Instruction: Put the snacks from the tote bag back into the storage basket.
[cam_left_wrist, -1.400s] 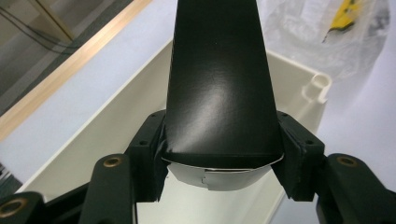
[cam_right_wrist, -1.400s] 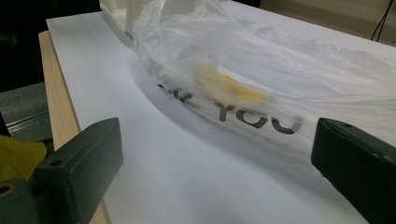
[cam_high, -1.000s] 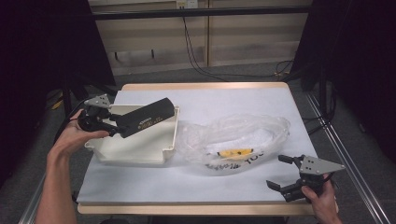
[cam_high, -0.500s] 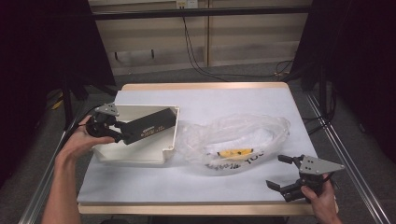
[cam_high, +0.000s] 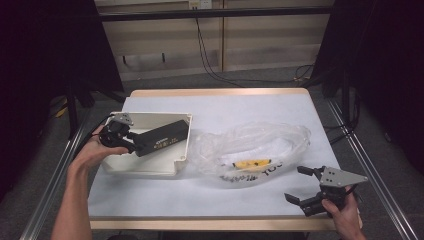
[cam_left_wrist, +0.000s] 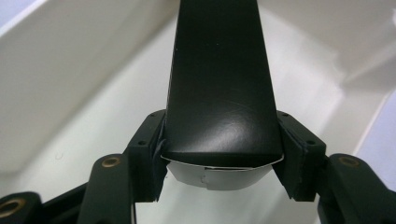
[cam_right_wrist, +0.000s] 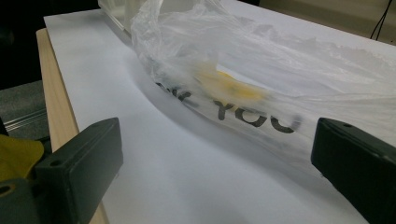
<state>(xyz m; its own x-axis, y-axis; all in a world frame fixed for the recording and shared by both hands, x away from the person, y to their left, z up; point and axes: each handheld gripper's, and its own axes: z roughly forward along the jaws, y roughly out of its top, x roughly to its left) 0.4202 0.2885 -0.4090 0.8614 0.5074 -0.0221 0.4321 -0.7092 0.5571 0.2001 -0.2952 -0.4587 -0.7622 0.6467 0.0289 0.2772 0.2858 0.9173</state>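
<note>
My left gripper is shut on one end of a long black box, holding it low inside a white plastic tray. In the left gripper view both pads squeeze the sides of the black box, whose white underside shows below, with the tray's wall behind it. A crumpled clear plastic bag with a yellow patch and black lettering lies beside the tray. My right gripper stands open near the table's front right, apart from the bag. The bag lies ahead of its wide-apart jaws.
The table is covered in white, with a wooden front edge. Metal rails run along both sides, and dark curtains and cables stand behind the far edge.
My left gripper has lowered the black box from above the tray's rim down into the tray. The right gripper has stayed where it was.
</note>
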